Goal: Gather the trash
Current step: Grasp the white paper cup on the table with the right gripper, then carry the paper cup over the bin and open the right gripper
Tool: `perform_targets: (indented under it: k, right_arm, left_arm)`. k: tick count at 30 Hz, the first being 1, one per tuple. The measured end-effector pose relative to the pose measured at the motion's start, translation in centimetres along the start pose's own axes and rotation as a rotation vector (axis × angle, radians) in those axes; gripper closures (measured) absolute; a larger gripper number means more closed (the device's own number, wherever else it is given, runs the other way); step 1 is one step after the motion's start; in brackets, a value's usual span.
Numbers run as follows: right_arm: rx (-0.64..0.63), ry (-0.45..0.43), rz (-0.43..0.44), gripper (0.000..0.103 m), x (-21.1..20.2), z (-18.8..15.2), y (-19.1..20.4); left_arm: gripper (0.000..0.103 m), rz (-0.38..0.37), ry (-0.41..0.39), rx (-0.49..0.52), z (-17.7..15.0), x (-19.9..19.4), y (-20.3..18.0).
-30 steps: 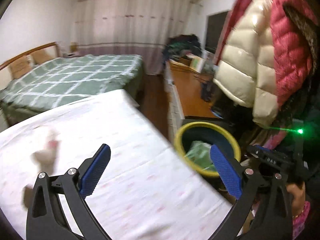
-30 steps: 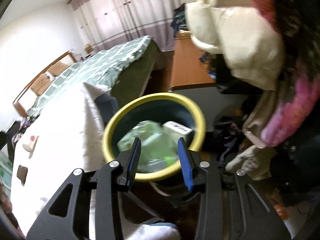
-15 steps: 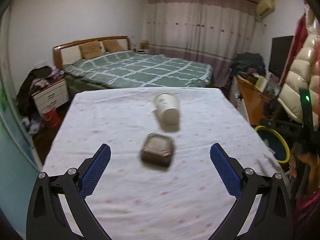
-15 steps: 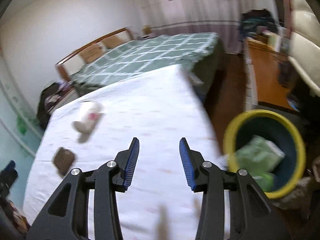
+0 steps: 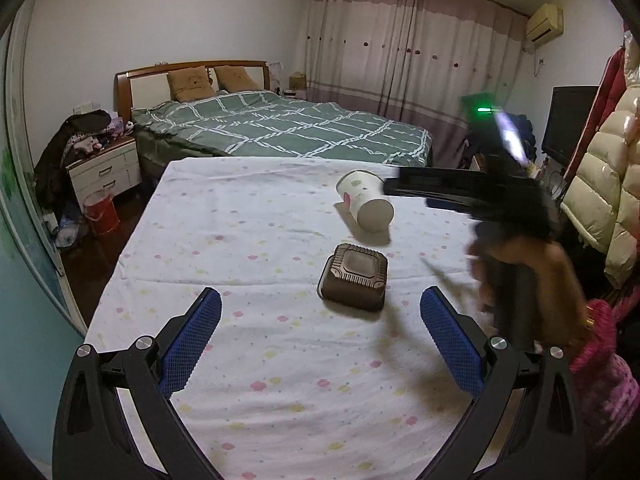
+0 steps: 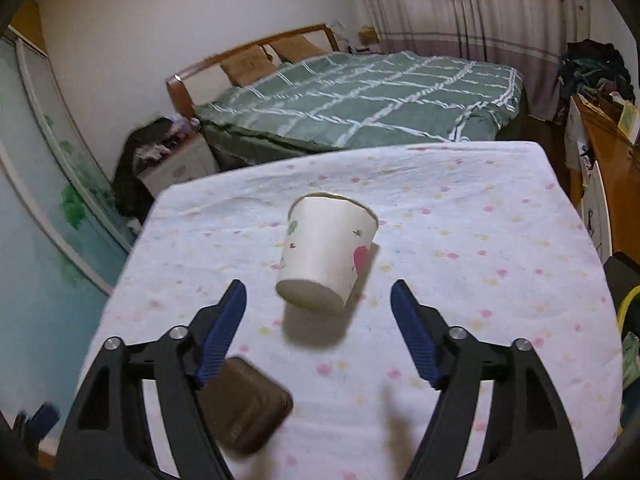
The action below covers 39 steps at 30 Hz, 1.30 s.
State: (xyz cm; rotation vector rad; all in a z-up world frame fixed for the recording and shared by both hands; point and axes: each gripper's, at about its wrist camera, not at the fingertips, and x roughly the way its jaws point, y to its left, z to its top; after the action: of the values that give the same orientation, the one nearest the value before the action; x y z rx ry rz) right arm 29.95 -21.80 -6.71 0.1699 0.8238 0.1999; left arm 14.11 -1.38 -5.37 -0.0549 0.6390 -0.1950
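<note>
No text, label, brand or number can be read anywhere; the paper cup [image 6: 326, 258] bears only small coloured pictures.

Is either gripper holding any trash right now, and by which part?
Nothing is held. Right gripper is open short of the paper cup; left gripper is open, short of the brown container.

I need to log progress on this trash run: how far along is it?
Nothing is in hand: both the left gripper and right gripper are open and empty. The right one lines up on the tipped paper cup. Cup and brown plastic container lie on the tablecloth, both left to collect. Finished pickups aren't visible.
</note>
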Motion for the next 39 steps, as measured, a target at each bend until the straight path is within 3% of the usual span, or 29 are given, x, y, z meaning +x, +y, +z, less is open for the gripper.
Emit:
perform_targets:
  k: [12, 16, 25, 32, 35, 39]
  right_arm:
    - [0.060, 0.127, -0.054, 0.031, 7.4, 1.0, 0.3]
    - [0.076, 0.133, -0.046, 0.045, 7.8, 0.8, -0.2]
    - [0.032, 0.037, -0.019, 0.046, 1.5, 0.3, -1.4]
    - [0.059, -0.024, -0.020, 0.045, -5.3, -2.7, -6.0]
    - [0.115, -0.053, -0.070, 0.045, -8.2, -4.1, -9.8]
    - [0.194, -0.092, -0.210, 0.045, -11.9, -5.9, -16.2]
  left_arm:
    - [0.005, -0.009, 0.016, -0.017, -0.4, 0.9, 0.4]
    - [0.005, -0.011, 0.016, -0.014, -0.4, 0.9, 0.2]
    - [0.005, -0.017, 0.024, -0.007, -0.7, 1.2, -0.2]
    - [0.005, -0.030, 0.037, 0.013, -0.7, 1.9, -1.1]
    - [0.005, -0.040, 0.045, 0.025, -0.6, 2.3, -1.6]
    - [0.005, -0.051, 0.053, 0.040, -0.6, 2.8, -2.5]
